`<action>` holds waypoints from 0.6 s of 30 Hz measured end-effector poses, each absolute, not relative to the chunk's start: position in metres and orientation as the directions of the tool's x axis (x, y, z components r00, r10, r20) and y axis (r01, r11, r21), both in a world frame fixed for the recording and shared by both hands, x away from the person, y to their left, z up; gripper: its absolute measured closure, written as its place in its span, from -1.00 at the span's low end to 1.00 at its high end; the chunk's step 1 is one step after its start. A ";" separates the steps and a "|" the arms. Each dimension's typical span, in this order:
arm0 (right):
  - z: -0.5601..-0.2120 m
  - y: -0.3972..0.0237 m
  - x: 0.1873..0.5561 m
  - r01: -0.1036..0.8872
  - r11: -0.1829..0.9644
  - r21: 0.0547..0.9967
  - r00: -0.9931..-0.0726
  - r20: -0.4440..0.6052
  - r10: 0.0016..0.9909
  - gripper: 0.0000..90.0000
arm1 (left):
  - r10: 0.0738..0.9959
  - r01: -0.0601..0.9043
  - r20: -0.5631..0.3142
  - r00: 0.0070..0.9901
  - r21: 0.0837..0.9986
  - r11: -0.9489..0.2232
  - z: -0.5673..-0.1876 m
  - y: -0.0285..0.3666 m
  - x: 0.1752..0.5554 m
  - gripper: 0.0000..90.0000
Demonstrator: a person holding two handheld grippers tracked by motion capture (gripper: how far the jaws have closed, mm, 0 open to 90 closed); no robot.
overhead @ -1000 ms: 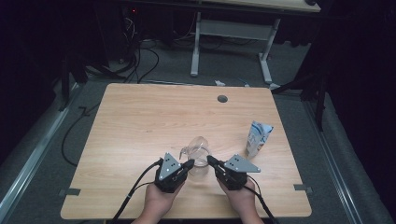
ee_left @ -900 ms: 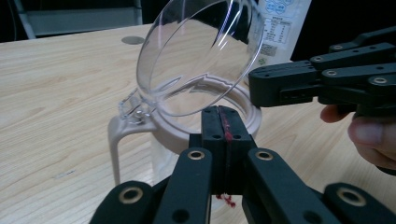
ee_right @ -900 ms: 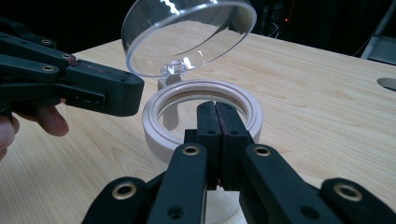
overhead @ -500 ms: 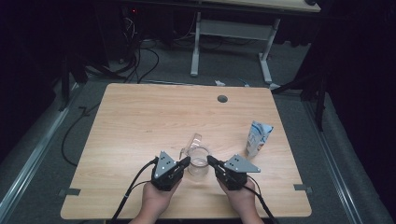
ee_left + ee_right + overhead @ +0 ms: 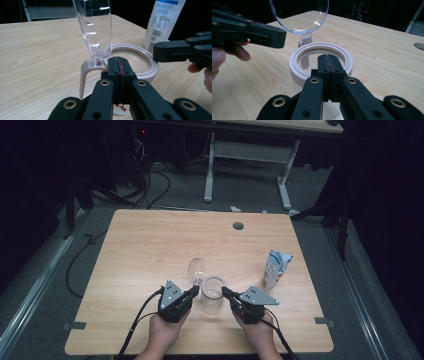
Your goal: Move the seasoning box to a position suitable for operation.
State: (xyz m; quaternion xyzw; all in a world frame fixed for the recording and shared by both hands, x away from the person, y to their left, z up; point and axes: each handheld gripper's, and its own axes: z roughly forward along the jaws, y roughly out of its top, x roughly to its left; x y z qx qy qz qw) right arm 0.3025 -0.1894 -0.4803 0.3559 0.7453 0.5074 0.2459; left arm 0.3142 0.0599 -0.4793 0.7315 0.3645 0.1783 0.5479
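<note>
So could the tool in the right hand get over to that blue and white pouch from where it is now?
Probably yes. The right tool sits shut beside the clear jar, and the pouch stands upright further to its right on the table, with bare wood between them. Its jaws would need to open first.

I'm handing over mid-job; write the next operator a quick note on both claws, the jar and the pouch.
Left claw: shut, empty, at the left side of the jar's rim.
Right claw: shut, empty, at the right side of the rim.
Clear glass jar with pale pink rim: upright near the front of the wooden table, between the claws.
Clear round hinged lid: already flipped open, standing up at the back left.
White and blue stand-up pouch: upright to the right, untouched.
Left, likely: grasp the pouch and pour into the jar.
</note>
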 end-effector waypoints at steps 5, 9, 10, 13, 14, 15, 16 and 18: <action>-0.480 -0.189 0.303 0.290 0.225 0.930 -0.623 0.005 0.782 0.95 | 0.714 0.349 -0.145 0.685 0.926 -0.146 -0.483 0.060 0.312 0.97; -0.476 -0.192 0.302 0.277 0.213 0.937 -0.619 0.005 0.785 0.93 | 0.713 0.348 -0.134 0.688 0.923 -0.163 -0.486 0.062 0.309 0.94; -0.475 -0.193 0.301 0.274 0.209 0.939 -0.616 0.005 0.788 0.92 | 0.714 0.349 -0.127 0.688 0.921 -0.173 -0.488 0.065 0.309 0.94; -0.474 -0.198 0.300 0.278 0.203 0.939 -0.604 0.006 0.797 0.89 | 0.719 0.368 -0.124 0.684 0.909 -0.194 -0.492 0.072 0.311 0.87; -0.475 -0.200 0.300 0.279 0.203 0.939 -0.599 0.005 0.800 0.89 | 0.723 0.373 -0.116 0.681 0.904 -0.206 -0.495 0.076 0.312 0.85; -0.476 -0.202 0.301 0.283 0.207 0.936 -0.592 0.001 0.806 0.89 | 0.728 0.376 -0.107 0.677 0.901 -0.218 -0.497 0.080 0.313 0.82; -0.477 -0.203 0.301 0.288 0.216 0.933 -0.586 -0.006 0.811 0.87 | 0.732 0.379 -0.101 0.674 0.898 -0.225 -0.498 0.084 0.313 0.79; -0.480 -0.207 0.301 0.300 0.221 0.928 -0.570 -0.012 0.821 0.86 | 0.744 0.390 -0.093 0.661 0.890 -0.235 -0.502 0.095 0.316 0.74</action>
